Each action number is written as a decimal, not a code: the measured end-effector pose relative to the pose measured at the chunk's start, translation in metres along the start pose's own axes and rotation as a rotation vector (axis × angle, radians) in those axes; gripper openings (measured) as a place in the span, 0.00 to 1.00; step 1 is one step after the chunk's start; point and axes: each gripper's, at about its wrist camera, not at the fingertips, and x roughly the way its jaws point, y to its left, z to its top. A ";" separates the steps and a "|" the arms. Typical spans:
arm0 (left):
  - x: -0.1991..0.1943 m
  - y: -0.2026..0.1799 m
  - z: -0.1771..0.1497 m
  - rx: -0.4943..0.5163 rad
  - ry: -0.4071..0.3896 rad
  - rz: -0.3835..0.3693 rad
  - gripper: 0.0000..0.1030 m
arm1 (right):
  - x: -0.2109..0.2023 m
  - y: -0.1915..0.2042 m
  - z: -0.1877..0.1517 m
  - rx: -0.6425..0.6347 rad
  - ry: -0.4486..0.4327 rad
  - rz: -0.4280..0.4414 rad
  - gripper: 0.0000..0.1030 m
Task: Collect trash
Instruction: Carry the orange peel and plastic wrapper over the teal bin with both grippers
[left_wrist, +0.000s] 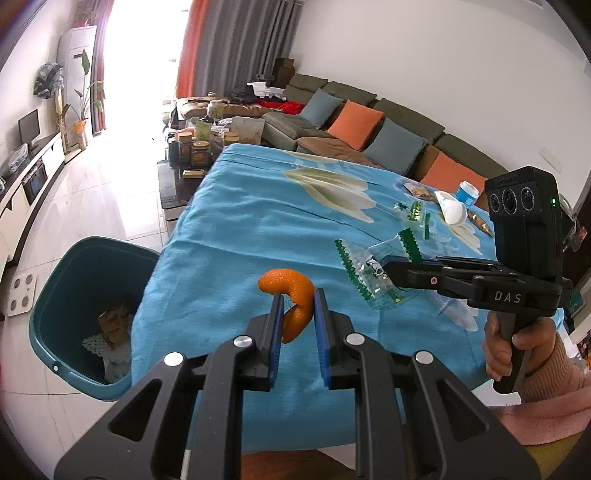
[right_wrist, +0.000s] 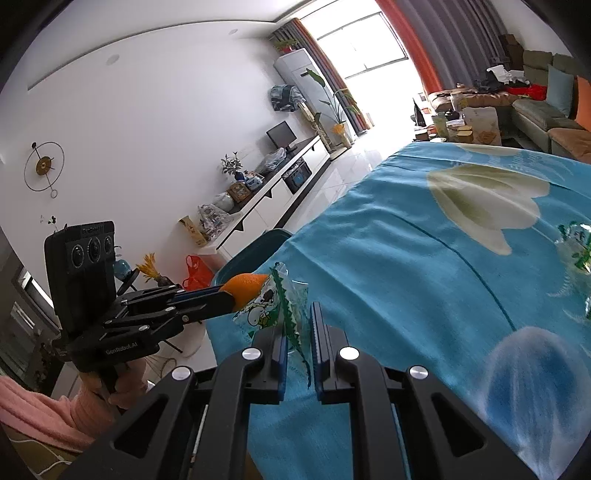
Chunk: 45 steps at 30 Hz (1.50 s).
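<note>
My left gripper (left_wrist: 298, 297) is shut on a curled piece of orange peel (left_wrist: 291, 295), held above the blue flowered tablecloth (left_wrist: 236, 221). The peel (right_wrist: 245, 286) also shows at the left gripper's tips in the right wrist view. My right gripper (right_wrist: 298, 314) is shut on a clear snack wrapper (right_wrist: 275, 302) with green zigzag edges and a cartoon print. From the left wrist view, that wrapper (left_wrist: 373, 273) hangs from the right gripper (left_wrist: 388, 271). A teal trash bin (left_wrist: 86, 280) stands on the floor left of the table, with paper scraps inside.
More wrappers (left_wrist: 413, 216), a white cup lying on its side (left_wrist: 452, 210) and a blue-lidded tub (left_wrist: 467, 192) lie at the table's far right. A sofa (left_wrist: 369, 122) with cushions runs behind. A cluttered coffee table (left_wrist: 195, 147) and a TV cabinet (right_wrist: 273, 199) border the tiled floor.
</note>
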 end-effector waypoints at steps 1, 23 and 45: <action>0.000 0.001 0.000 -0.002 -0.001 0.002 0.16 | 0.000 0.000 0.000 0.000 0.001 0.003 0.10; -0.009 0.030 0.002 -0.044 -0.026 0.058 0.16 | 0.027 0.011 0.011 -0.020 0.042 0.046 0.10; -0.018 0.059 0.008 -0.076 -0.050 0.117 0.16 | 0.055 0.027 0.031 -0.050 0.087 0.086 0.10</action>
